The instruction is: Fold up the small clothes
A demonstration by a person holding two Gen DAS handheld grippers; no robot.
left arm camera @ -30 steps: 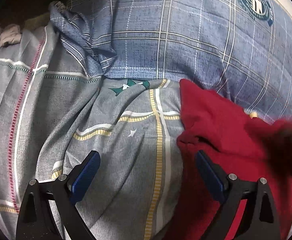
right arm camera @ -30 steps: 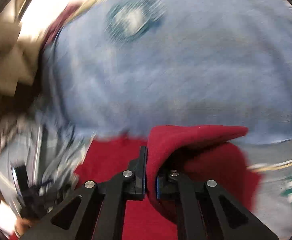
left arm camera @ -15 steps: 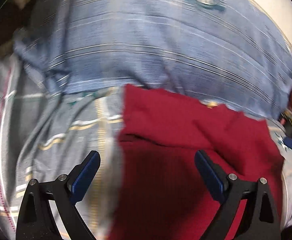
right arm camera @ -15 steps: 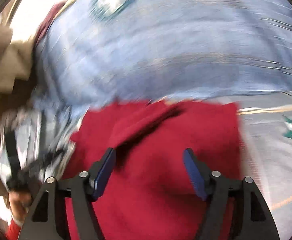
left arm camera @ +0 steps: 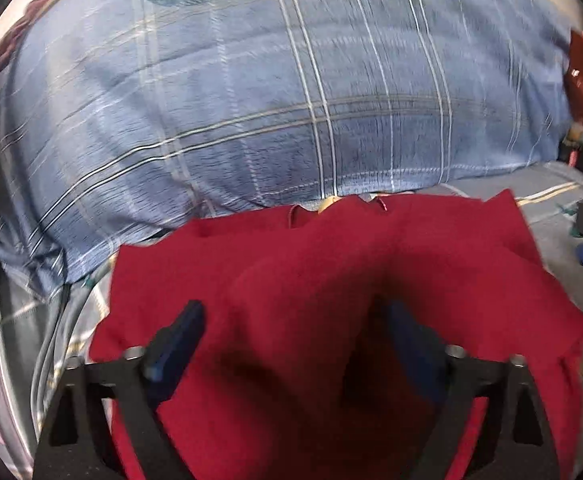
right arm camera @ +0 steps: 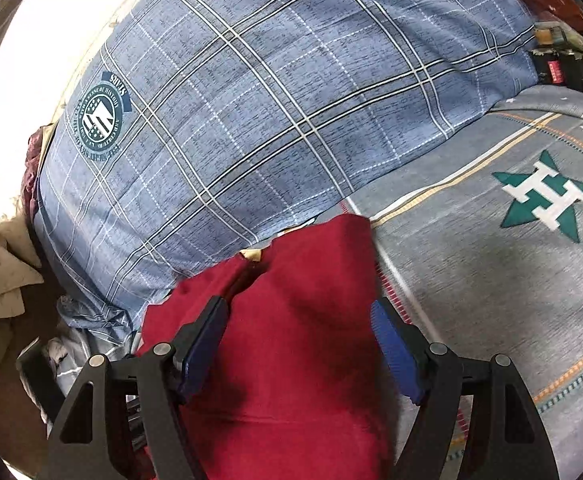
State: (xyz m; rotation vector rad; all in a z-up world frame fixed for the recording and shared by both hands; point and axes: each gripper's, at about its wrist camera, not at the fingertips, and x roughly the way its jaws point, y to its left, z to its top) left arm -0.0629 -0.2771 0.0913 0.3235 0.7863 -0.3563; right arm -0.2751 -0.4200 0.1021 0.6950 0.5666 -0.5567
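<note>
Cloth lies under both my claws: the red garment (left arm camera: 331,280) spreads flat on the grey sheet (right arm camera: 491,280), its far edge touching the blue plaid pillow (right arm camera: 271,100) ahead of me. A second ago my right claw (right arm camera: 299,344) was clenched on a raised fold of that red fabric; now it has let go, its blue pads (right arm camera: 395,356) standing wide apart with the cloth lying loose between and beneath them. My left claw (left arm camera: 291,348) then hung over bare sheet with the garment off to its right; now it sits over the garment's middle. Its jaws are closing, a hump of red cloth bulging between them, and its pads (left arm camera: 179,340) do not yet press on it. The pillow bears a round teal badge (right arm camera: 101,116), far left of my right claw; I read "STARS" on its ribbon, the ring text too small. To that claw's right, a green star (right arm camera: 547,196) on the sheet carries a white "H".
</note>
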